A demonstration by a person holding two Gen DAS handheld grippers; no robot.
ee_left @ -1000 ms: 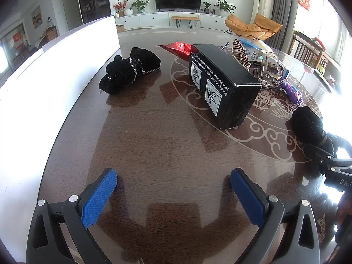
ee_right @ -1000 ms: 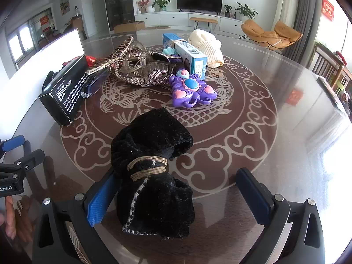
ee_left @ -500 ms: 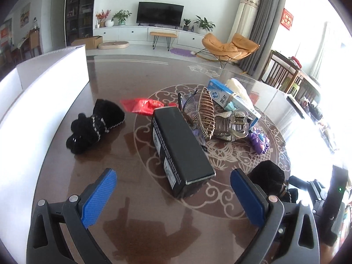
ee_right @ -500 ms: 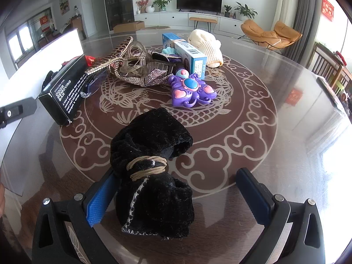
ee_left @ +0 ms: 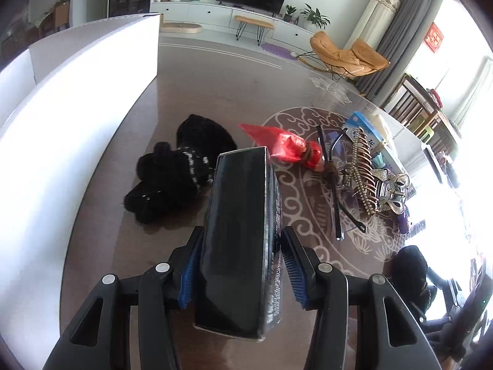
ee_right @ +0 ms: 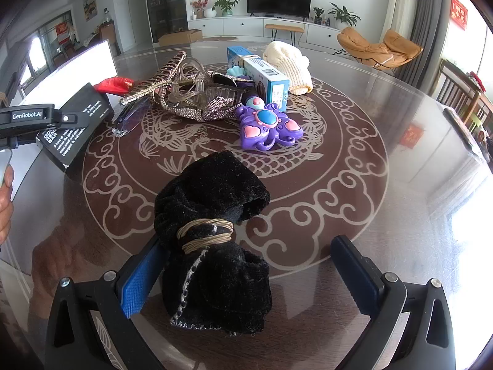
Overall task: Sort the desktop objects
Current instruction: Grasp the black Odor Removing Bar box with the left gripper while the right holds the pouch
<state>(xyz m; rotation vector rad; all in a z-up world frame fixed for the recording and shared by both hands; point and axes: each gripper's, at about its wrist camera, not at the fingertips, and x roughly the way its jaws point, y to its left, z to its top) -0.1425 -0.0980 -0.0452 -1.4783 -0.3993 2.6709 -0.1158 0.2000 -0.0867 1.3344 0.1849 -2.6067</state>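
Clamping the black box [ee_left: 238, 237] between both blue pads, the left hand-held gripper [ee_left: 238, 266] has just been closing its jaws onto the box's long side faces, so the box's long axis runs straight ahead toward 12 o'clock, its far end over the counter [ee_left: 138, 262] beside the black velvet pouch [ee_left: 181, 175] at 11 o'clock. The white bin wall [ee_left: 77, 123] stands at 9 to 10 o'clock, probably where the box goes. The right hand-held gripper [ee_right: 246, 280] is spread wide, its left pad beside a second tied black pouch [ee_right: 212, 246], gripping nothing.
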